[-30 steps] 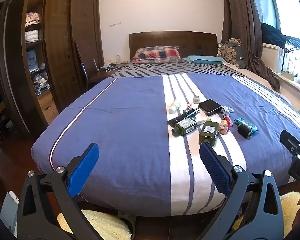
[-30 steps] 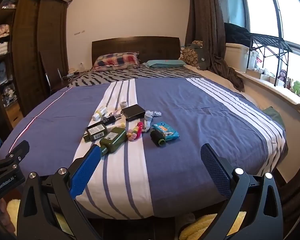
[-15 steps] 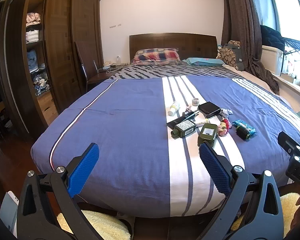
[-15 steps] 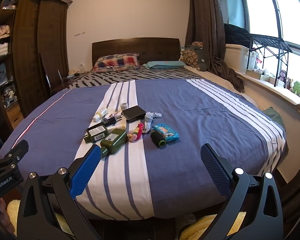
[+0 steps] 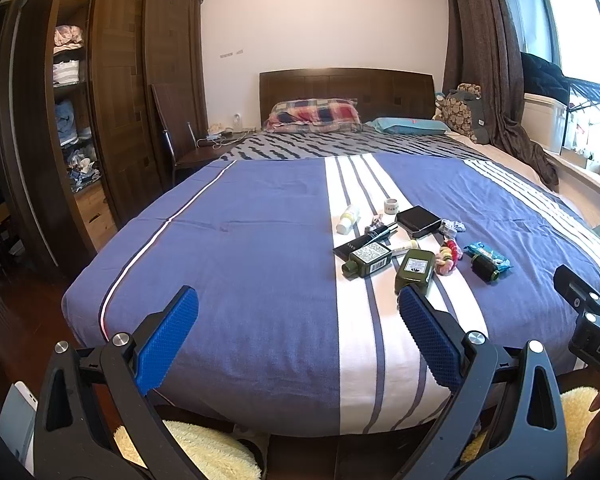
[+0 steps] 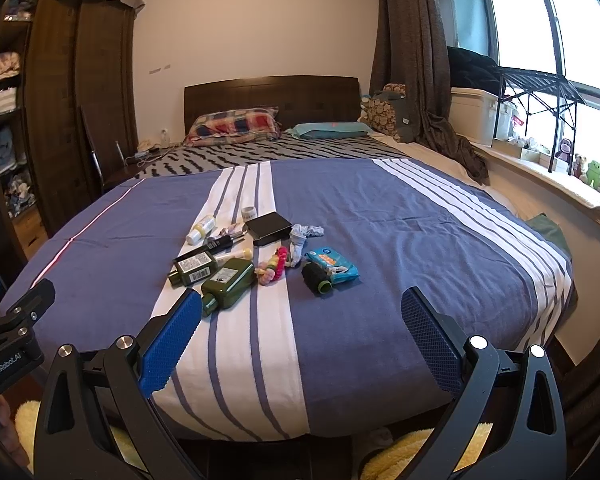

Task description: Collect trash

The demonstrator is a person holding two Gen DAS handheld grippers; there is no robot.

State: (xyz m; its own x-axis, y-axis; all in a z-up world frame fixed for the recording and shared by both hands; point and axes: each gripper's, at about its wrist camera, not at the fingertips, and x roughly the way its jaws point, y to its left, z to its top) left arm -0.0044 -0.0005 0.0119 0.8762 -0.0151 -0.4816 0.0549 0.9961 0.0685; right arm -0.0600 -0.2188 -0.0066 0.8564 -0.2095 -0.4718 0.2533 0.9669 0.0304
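- Jaws of the left gripper (image 5: 298, 332) stand wide apart with nothing between the blue textured pads; it hangs over the foot of the bed, short of the clutter.
- Jaws of the right gripper (image 6: 302, 332) are spread just as wide and hold nothing, also at the bed's near edge.
- The bed with the blue cover striped in white (image 6: 400, 248) carries a loose cluster of small things on and beside its white centre band.
- Nearest lie two dark green rectangular bottles: one with a barcode label (image 6: 192, 267), the other with a small white label (image 6: 229, 282), side by side.
- Just behind them are a slim black tube (image 6: 220, 243), a small white bottle (image 6: 201, 229) and a short white jar (image 6: 249, 213).
- A flat black box (image 6: 269, 227) sits at the back of the cluster, with a crumpled grey-white sock (image 6: 305, 236) just beside it.
- A pink-and-yellow knotted scrunchie (image 6: 272, 266) lies between the green bottles and a blue plastic wipes packet (image 6: 332, 263).
- A black roll with a green end (image 6: 317, 277) rests touching the packet's near edge.
- Fluffy yellow slippers (image 6: 416, 456) sit on the floor below the bed's foot.
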